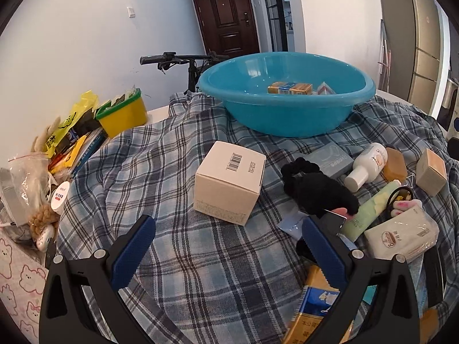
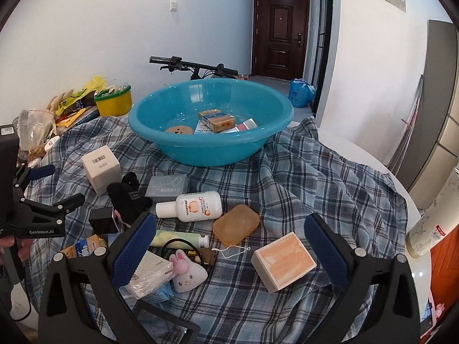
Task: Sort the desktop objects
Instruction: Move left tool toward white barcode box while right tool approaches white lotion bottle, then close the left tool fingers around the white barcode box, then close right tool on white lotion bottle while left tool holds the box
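Both my grippers, left (image 1: pixel 226 253) and right (image 2: pixel 229 253), hovered with fingers spread and empty over the blue plaid cloth (image 2: pixel 301 189) on the counter, the white barcoded cardboard box (image 1: pixel 229 182) just ahead of my left, the round turquoise plastic basin (image 2: pixel 210 120) beyond holding several small packets.

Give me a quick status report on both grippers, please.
Left gripper open, empty, short of white box. Right gripper open over orange-topped box. Blue basin part-filled; path clear.
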The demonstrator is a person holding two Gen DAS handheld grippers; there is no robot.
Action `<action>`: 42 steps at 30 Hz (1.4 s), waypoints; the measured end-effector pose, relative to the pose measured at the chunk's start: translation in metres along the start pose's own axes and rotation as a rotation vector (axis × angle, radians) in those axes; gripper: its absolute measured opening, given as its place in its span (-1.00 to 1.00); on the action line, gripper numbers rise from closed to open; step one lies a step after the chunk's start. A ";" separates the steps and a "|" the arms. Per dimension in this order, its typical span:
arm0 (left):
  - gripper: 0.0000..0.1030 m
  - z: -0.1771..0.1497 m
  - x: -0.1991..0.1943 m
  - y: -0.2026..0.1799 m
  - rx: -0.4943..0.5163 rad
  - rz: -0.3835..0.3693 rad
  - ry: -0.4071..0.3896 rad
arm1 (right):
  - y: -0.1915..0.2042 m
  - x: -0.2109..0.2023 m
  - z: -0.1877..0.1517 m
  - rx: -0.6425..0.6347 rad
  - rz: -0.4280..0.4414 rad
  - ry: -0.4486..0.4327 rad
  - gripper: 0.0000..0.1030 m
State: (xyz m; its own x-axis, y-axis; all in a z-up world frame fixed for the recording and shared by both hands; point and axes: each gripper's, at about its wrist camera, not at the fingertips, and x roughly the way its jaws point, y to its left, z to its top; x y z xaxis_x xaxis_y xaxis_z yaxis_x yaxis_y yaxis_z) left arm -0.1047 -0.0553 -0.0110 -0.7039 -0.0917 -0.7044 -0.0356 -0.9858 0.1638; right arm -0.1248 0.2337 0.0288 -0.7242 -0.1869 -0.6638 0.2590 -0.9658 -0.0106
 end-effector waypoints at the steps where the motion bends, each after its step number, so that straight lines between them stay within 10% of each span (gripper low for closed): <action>1: 1.00 0.001 0.003 0.001 0.017 -0.003 -0.006 | 0.000 0.003 -0.001 -0.002 0.001 0.008 0.99; 18: 0.98 0.026 0.052 0.014 0.175 -0.058 -0.052 | 0.013 0.043 -0.001 -0.060 -0.002 0.111 1.00; 24: 0.20 0.026 0.063 0.010 0.175 -0.114 -0.002 | 0.031 0.064 0.003 -0.114 0.007 0.153 0.99; 42: 0.18 0.022 0.032 0.012 0.133 -0.076 -0.011 | 0.045 0.112 0.004 -0.120 0.020 0.257 0.99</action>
State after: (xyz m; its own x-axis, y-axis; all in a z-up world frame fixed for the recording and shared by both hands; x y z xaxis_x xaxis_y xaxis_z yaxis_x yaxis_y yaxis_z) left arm -0.1433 -0.0675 -0.0167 -0.7032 -0.0151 -0.7108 -0.1820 -0.9626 0.2006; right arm -0.1968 0.1683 -0.0428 -0.5364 -0.1394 -0.8324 0.3566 -0.9314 -0.0738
